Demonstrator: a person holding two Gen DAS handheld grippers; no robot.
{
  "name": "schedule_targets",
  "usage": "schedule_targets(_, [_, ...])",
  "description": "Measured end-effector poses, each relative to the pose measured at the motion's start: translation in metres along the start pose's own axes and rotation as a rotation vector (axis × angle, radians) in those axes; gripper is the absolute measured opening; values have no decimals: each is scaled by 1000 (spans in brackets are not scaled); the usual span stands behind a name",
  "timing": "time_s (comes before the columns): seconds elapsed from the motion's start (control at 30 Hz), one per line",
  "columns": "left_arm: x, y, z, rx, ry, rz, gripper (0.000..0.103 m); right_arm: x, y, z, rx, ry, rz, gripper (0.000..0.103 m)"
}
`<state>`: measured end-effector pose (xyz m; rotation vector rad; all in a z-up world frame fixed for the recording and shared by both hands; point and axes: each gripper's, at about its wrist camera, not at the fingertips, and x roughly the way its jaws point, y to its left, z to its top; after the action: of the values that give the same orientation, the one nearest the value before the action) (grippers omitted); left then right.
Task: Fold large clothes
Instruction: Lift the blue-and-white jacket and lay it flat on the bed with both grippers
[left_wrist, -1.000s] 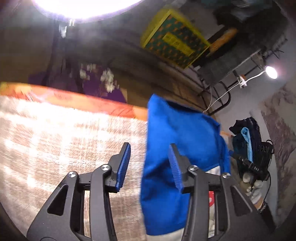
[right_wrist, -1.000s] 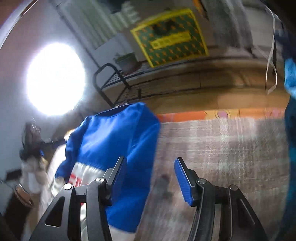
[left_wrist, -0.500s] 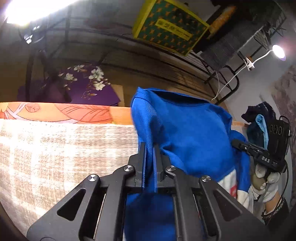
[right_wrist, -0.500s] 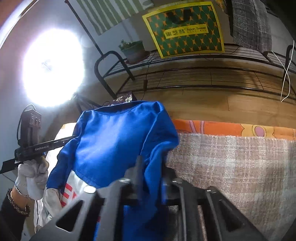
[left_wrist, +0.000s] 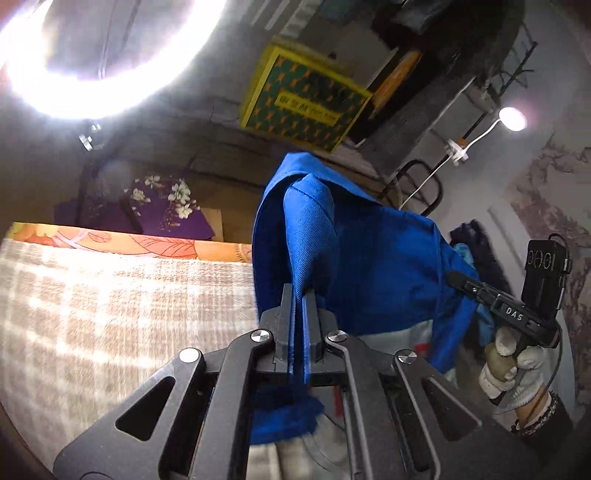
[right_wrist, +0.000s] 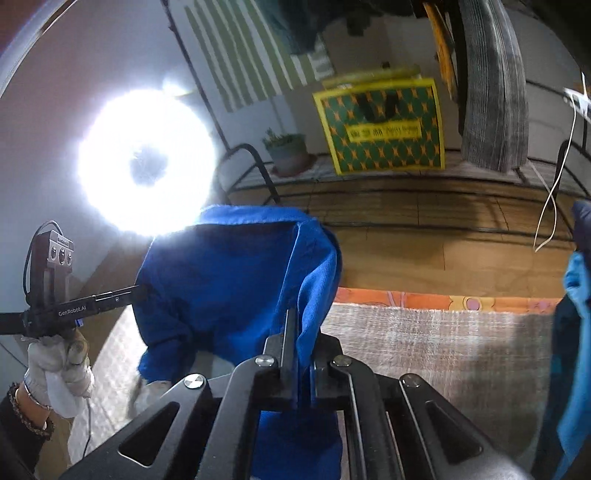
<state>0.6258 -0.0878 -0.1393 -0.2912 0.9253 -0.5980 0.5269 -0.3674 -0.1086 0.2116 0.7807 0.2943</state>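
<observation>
A large blue garment (left_wrist: 369, 258) with white and red parts lower down hangs in the air above a beige checked cloth surface (left_wrist: 110, 314). My left gripper (left_wrist: 298, 295) is shut on one blue edge of it. My right gripper (right_wrist: 300, 321) is shut on the other blue edge (right_wrist: 240, 280). The fabric is stretched between the two grippers, and each view shows the other gripper held in a white-gloved hand (left_wrist: 509, 362), (right_wrist: 55, 354). The garment's lower part is hidden behind the gripper bodies.
An orange patterned border (left_wrist: 129, 242) edges the checked surface. Behind stand a black metal rack (right_wrist: 406, 177) with a green-yellow bag (right_wrist: 384, 125) and a potted plant (right_wrist: 288, 151). A ring light (right_wrist: 147, 162) glares. Dark and light-blue clothes (right_wrist: 572, 332) hang at the right.
Both grippers were open beside the blue garment a second ago. They closed on its edges and have since lifted it higher, so it now hangs spread between them.
</observation>
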Motion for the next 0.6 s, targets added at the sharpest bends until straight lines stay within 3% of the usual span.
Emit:
schedule_targets(0.3, [-102, -48, -35, 31, -85, -51, 0, -93, 63, -20, -65, -73, 26, 1])
schedule_targets(0.6, [-177, -65, -108, 47, -111, -73, 0, -166, 112, -82, -140, -78, 14, 0])
